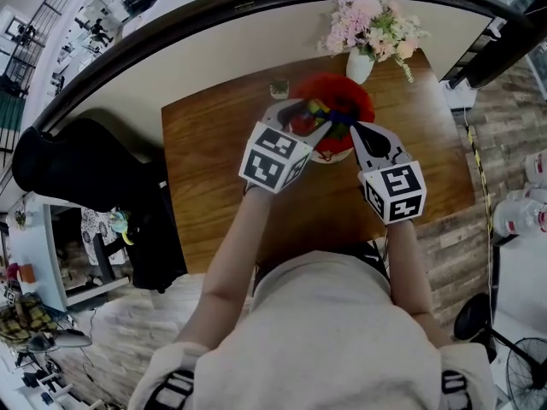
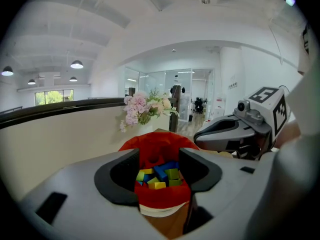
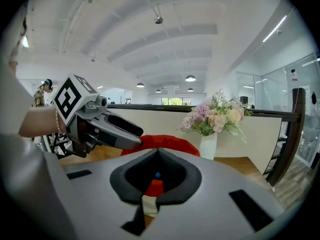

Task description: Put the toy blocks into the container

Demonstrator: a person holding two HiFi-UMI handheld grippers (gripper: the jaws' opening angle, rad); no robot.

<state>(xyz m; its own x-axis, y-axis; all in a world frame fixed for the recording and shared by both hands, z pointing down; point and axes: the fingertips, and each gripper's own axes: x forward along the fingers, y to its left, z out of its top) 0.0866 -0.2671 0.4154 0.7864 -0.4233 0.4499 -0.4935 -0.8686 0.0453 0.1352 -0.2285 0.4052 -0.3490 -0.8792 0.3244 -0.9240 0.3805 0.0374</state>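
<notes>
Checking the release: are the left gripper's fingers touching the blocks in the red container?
Cannot tell. Left gripper view: blocks show between the open fingers, depth unclear.

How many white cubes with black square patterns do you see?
2. Left cube rides on the left gripper at the round red container; right cube on the right gripper.

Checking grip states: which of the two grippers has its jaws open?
The left gripper: its jaws stand apart with nothing between them, facing the red container of blocks. The right gripper has its jaws shut.
</notes>
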